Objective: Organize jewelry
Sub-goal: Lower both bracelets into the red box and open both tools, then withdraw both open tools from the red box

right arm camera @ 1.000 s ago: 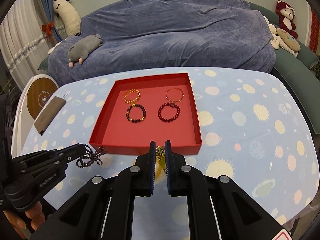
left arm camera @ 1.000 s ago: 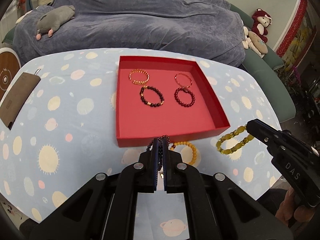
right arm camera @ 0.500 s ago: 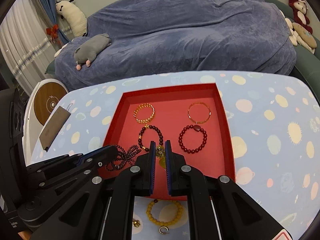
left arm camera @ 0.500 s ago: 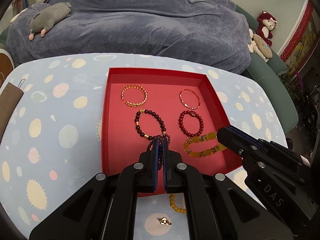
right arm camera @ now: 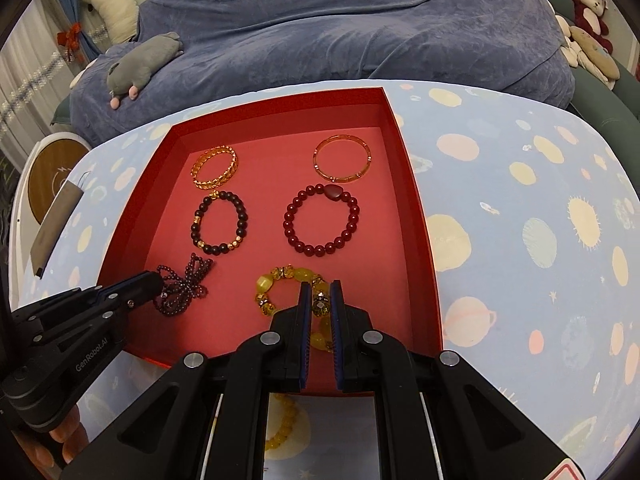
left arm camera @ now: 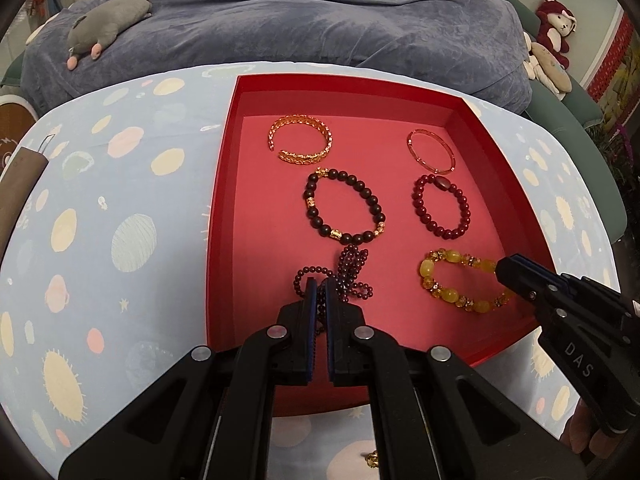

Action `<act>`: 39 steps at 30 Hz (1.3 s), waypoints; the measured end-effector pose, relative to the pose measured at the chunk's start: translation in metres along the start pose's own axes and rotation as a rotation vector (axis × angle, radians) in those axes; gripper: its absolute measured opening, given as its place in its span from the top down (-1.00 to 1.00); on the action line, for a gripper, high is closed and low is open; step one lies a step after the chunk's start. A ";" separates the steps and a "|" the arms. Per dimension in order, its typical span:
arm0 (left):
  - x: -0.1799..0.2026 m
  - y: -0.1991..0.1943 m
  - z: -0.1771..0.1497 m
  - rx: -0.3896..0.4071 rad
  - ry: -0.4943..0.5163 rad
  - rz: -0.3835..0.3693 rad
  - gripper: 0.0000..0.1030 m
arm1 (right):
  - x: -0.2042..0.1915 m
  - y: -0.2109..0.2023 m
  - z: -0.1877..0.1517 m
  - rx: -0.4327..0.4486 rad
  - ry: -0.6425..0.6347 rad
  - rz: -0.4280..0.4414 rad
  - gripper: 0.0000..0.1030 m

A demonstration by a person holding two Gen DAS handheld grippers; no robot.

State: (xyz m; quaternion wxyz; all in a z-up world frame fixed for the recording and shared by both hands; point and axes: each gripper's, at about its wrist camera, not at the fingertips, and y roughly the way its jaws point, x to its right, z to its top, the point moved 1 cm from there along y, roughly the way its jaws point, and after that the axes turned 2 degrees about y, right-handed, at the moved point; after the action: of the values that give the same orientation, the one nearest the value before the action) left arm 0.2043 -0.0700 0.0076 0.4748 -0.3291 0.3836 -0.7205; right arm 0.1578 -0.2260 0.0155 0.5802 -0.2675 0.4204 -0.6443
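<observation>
A red tray point(left arm camera: 222, 216) point(right arm camera: 416, 216) lies on the planet-print table. My left gripper point(left arm camera: 319, 292) point(right arm camera: 158, 286) is shut on a dark purple bead strand point(left arm camera: 352, 266) point(right arm camera: 184, 286) that rests on the tray floor at the near left. My right gripper point(right arm camera: 320, 300) point(left arm camera: 506, 276) is shut on a yellow bead bracelet point(right arm camera: 280, 282) point(left arm camera: 452, 280) lying on the tray floor at the near right. Further in lie a gold cuff point(left arm camera: 300, 140), a thin orange bangle point(left arm camera: 431, 150), a dark bead bracelet point(left arm camera: 344, 210) and a dark red bead bracelet point(left arm camera: 440, 210).
An amber bead bracelet point(right arm camera: 282, 428) and a small gold ring point(left arm camera: 372, 460) lie on the table in front of the tray. A brown pouch point(right arm camera: 54, 226) lies at the table's left edge. A blue-covered sofa point(left arm camera: 300, 16) with plush toys point(left arm camera: 108, 16) stands behind.
Both grippers moved forward from the table in front of the tray and lowered their bracelets onto the tray floor. The right jaws stand slightly wider than before.
</observation>
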 end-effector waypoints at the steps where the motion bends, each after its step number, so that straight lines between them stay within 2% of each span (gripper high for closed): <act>1: 0.000 0.000 -0.001 0.006 0.001 0.003 0.90 | 0.000 -0.001 0.000 0.007 -0.002 -0.004 0.82; 3: -0.001 -0.002 -0.002 0.026 -0.001 0.016 0.85 | 0.001 -0.004 0.000 0.021 0.000 -0.009 0.73; 5: -0.002 -0.004 -0.002 0.033 -0.010 0.023 0.49 | 0.002 -0.007 0.000 0.036 0.009 -0.019 0.58; 6: -0.002 -0.005 -0.002 0.038 -0.018 0.030 0.25 | 0.003 -0.010 0.001 0.045 0.017 -0.016 0.43; 7: -0.002 -0.007 -0.001 0.048 -0.021 0.029 0.20 | 0.003 -0.012 0.001 0.052 0.022 -0.013 0.35; 28: 0.013 -0.052 -0.018 0.082 -0.005 0.004 0.16 | -0.009 -0.062 -0.019 0.098 0.015 0.001 0.33; 35: 0.004 -0.072 -0.038 0.091 -0.025 0.000 0.14 | -0.008 -0.078 -0.040 0.094 0.009 -0.012 0.33; 39: -0.004 -0.080 -0.059 0.085 -0.030 0.012 0.03 | -0.005 -0.081 -0.059 0.067 0.015 -0.015 0.33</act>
State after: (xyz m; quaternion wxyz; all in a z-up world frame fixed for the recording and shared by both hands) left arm 0.1217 -0.0320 0.0479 0.4981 -0.3170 0.3475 -0.7284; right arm 0.0670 -0.2095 0.0557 0.5809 -0.2461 0.4010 -0.6642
